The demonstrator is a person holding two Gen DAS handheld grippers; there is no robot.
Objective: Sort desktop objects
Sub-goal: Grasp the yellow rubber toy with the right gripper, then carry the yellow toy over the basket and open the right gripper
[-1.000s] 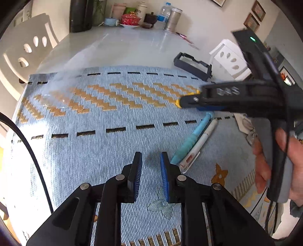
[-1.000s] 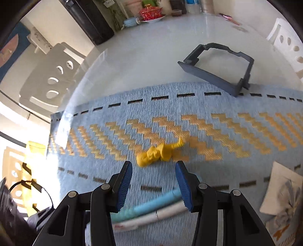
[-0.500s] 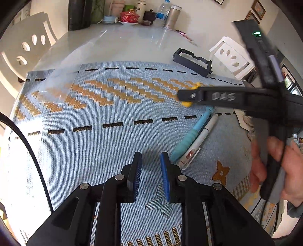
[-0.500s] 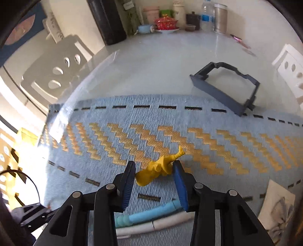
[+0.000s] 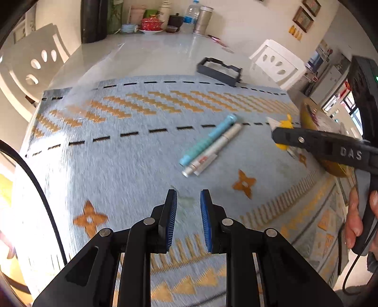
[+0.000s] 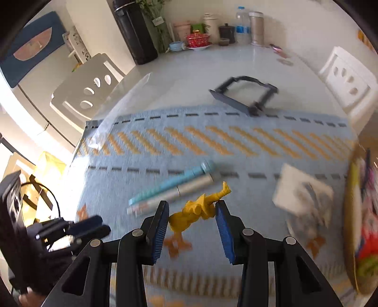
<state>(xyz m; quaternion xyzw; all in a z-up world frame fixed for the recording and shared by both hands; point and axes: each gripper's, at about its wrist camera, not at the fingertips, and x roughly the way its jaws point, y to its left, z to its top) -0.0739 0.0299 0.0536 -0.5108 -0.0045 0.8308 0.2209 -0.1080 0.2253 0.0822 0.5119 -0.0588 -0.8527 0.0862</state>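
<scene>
My right gripper (image 6: 192,210) is shut on a small yellow toy figure (image 6: 197,211) and holds it above the blue woven mat (image 6: 165,146); the figure's tip also shows past that gripper in the left wrist view (image 5: 284,124). A teal pen (image 5: 208,139) and a silver pen (image 5: 213,148) lie side by side on the mat. My left gripper (image 5: 188,205) is slightly open and empty, hovering over the mat's near part. A white card (image 6: 302,189) lies at the right of the mat.
A dark open-frame tray (image 5: 219,70) stands on the table beyond the mat. A yellow-rimmed basket with colourful items (image 6: 361,224) sits at the right edge. Jars, a bottle and bowls (image 5: 170,20) line the far wall. White chairs flank the table.
My right gripper closed on the yellow figure, lifted it off the mat and carried it right, toward the basket. My left gripper pulled back toward the mat's near edge.
</scene>
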